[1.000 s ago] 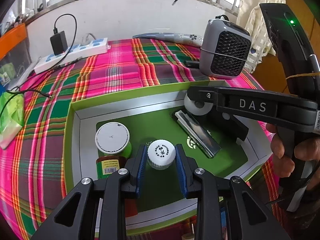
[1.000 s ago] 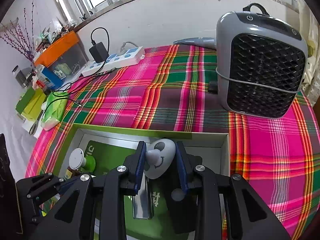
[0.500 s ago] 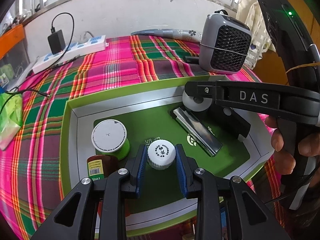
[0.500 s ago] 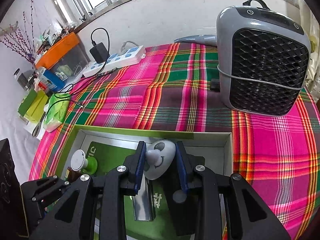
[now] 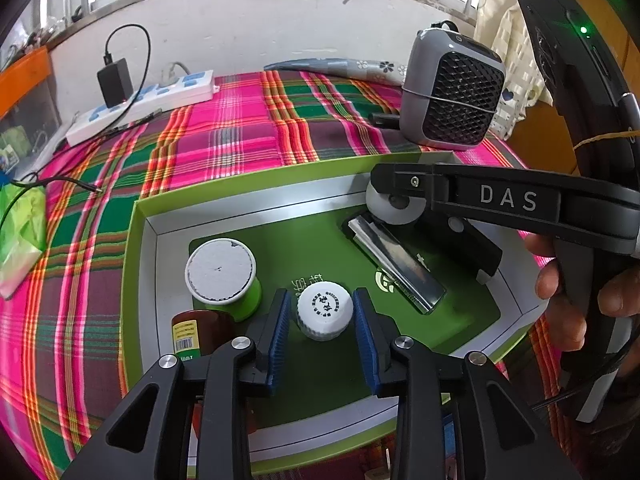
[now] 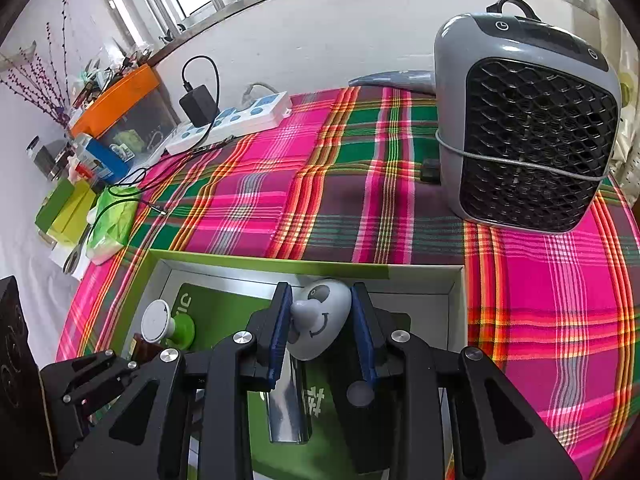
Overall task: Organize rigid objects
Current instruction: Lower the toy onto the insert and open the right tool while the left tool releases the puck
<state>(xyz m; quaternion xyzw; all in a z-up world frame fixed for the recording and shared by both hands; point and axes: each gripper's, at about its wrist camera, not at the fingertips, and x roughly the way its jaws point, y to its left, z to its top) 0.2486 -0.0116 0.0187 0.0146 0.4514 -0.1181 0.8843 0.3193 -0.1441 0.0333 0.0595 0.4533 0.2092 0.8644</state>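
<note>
Two grippers work over the green box (image 5: 134, 240) that sits on the plaid-covered counter (image 5: 240, 136), and we take that box as our landmark. Our left gripper (image 5: 322, 330) hangs over the box's near middle, and its jaws have just been opening: the blue pads (image 5: 279, 328) now stand a little off either side of the white-capped bottle (image 5: 325, 310), which stands upright on the box's green floor between them, not pinched. Our right gripper (image 6: 322, 322) is at the box's far right corner, pinching the grey smiley-face figure (image 6: 320, 326) between its pads, the face turned toward the camera.

Inside the box, left of the white-capped bottle, we see a green jar with a white lid (image 5: 222, 276) standing upright, and just nearer than it a brown bottle with a yellow label (image 5: 198, 334), close to the box's left wall. A shiny metal bar (image 5: 396, 266) lies flat on the floor of the box at a slant, right of the bottle and just below the right gripper's arm.

Beyond the box's far right corner stands a grey fan heater (image 6: 524, 128). Beyond its far left corner, by the wall, a white power strip (image 5: 144, 106) lies with a black charger (image 5: 115, 82) plugged in. A hand (image 5: 572, 300) grips the right gripper's handle, off the box's right side.
</note>
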